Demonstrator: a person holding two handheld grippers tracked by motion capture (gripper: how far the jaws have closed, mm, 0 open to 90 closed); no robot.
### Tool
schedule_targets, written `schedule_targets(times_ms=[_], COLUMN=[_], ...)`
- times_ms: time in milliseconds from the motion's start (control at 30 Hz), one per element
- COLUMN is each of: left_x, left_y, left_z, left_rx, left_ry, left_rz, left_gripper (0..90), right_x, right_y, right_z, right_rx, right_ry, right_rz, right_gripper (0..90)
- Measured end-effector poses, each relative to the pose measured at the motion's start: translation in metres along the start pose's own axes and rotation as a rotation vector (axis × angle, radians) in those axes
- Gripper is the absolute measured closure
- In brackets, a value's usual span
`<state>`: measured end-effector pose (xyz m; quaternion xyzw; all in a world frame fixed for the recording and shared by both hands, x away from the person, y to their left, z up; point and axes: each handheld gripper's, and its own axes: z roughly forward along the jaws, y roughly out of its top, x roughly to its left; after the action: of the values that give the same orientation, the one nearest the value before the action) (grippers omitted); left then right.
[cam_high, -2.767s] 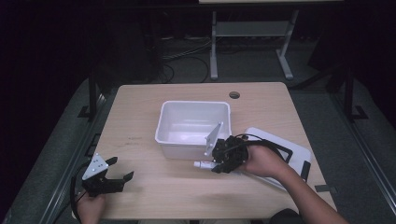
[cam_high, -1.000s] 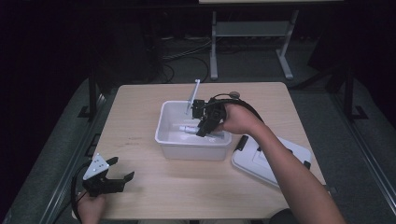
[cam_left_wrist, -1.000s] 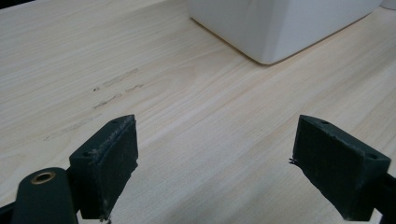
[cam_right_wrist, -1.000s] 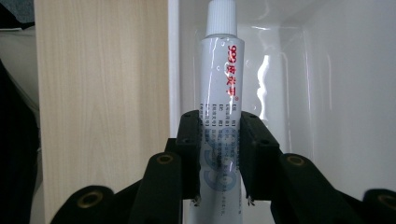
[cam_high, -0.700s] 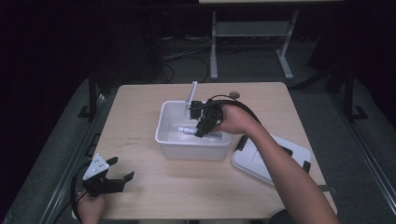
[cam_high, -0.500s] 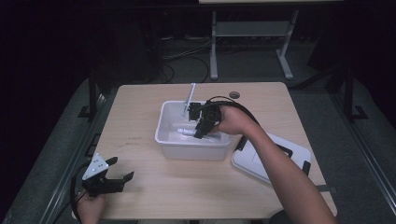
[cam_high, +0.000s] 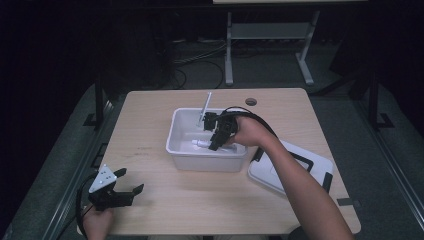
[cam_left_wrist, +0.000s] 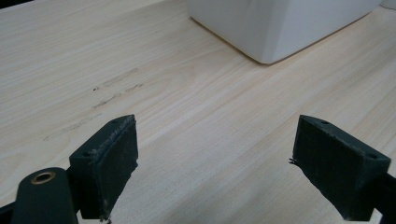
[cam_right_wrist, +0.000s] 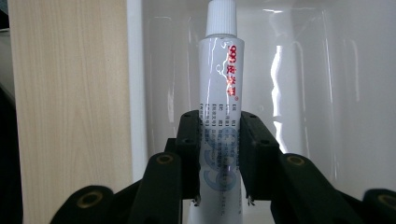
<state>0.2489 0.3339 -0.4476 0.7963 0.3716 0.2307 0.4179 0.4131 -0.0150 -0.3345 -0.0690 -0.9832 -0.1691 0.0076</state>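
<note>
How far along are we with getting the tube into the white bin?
Done: the lid is off, lying on the table beside the white bin. In hand: the right tool grips the tube low inside the bin. Left: release it and withdraw. The left tool rests open, apart.

tube (cam_right_wrist: 219, 121) | white, red print, capped | lying inside bin (cam_high: 180, 150)

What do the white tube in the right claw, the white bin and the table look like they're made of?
The white tube with red print: probably soft, glossy plastic or laminate, given its sheen and ribbed cap. The white rectangular bin: likely smooth moulded plastic, with rounded corners and shiny walls. The light wooden table: matt wood or wood-look laminate, with visible grain.
</note>
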Motion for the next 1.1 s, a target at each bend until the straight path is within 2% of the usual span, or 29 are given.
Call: schedule_targets(times_ms=[500, 700, 767, 833, 967, 1100], left_x=[0.000, -0.001, 0.000, 0.000, 0.000, -0.001], left_y=[0.000, 0.000, 0.000, 0.000, 0.000, 0.000], left_z=[0.000, 0.000, 0.000, 0.000, 0.000, 0.000], left_rx=[0.002, 0.000, 0.001, -0.001, -0.001, 0.001], left_ry=[0.000, 0.001, 0.001, 0.000, 0.000, 0.001], left_rz=[0.002, 0.005, 0.004, 0.004, 0.004, 0.001], left_gripper=[13.4, 13.4, 13.4, 13.4, 13.4, 13.4], right_x=[-0.006, -0.007, -0.008, -0.009, -0.009, -0.007], right_y=[-0.007, -0.006, -0.006, -0.006, -0.007, -0.010], right_z=[0.015, 0.016, 0.017, 0.016, 0.012, 0.001], right_rx=[0.012, 0.003, 0.004, -0.008, -0.007, -0.019], right_ry=[0.022, 0.019, 0.010, 0.005, -0.003, -0.011], right_rz=[0.028, 0.044, 0.049, 0.064, 0.069, 0.070], right_gripper=[71.0, 70.1, 67.3, 64.1, 63.3, 62.4])
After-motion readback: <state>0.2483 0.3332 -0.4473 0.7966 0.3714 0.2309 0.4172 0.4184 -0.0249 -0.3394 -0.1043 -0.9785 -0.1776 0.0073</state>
